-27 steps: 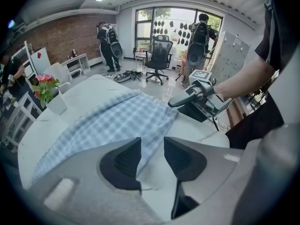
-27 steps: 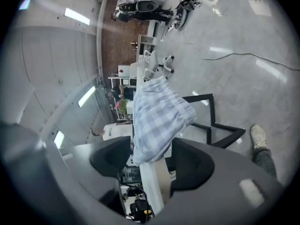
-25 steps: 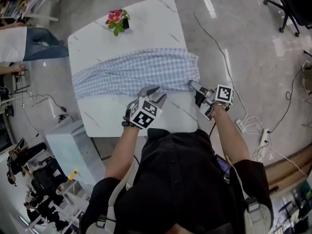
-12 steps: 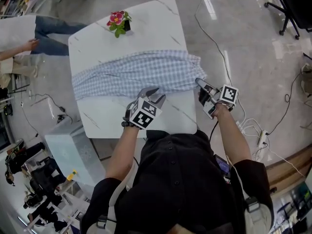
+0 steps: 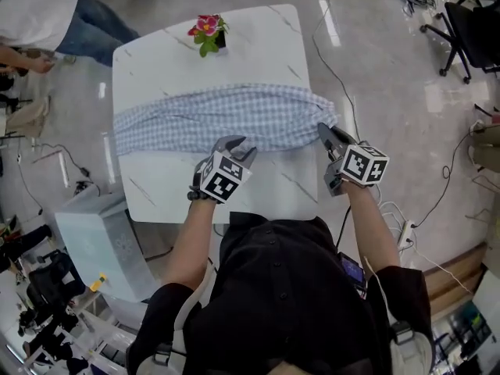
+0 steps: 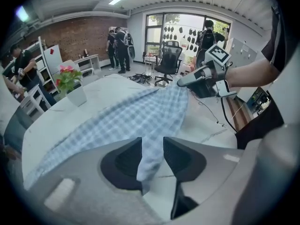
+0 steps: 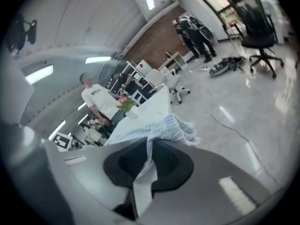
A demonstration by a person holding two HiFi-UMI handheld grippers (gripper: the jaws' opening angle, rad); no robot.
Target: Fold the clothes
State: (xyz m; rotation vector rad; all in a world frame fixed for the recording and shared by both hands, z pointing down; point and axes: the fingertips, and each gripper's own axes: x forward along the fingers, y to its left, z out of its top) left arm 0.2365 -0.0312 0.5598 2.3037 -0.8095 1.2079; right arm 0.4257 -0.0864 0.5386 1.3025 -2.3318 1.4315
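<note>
A blue-and-white checked garment (image 5: 226, 116) lies in a long band across the white marble table (image 5: 250, 45). My left gripper (image 5: 237, 145) is at its near hem, and in the left gripper view a fold of the cloth (image 6: 140, 116) runs up between the jaws of the left gripper (image 6: 152, 156), which is shut on it. My right gripper (image 5: 324, 131) is at the garment's right end. Its jaws have just been closing, and the right gripper (image 7: 149, 156) now pinches the bunched cloth (image 7: 173, 128) and holds it off the table.
A small pot of pink flowers (image 5: 207, 31) stands at the table's far edge. A person (image 5: 47, 14) stands by the far-left corner. Cables (image 5: 344, 76) and a power strip (image 5: 402, 229) lie on the floor to the right, with an office chair (image 5: 469, 22) beyond.
The right gripper has shut on the garment's right end, rolled over and risen with it. The left gripper has shifted a little along the near hem. The person at far left has moved.
</note>
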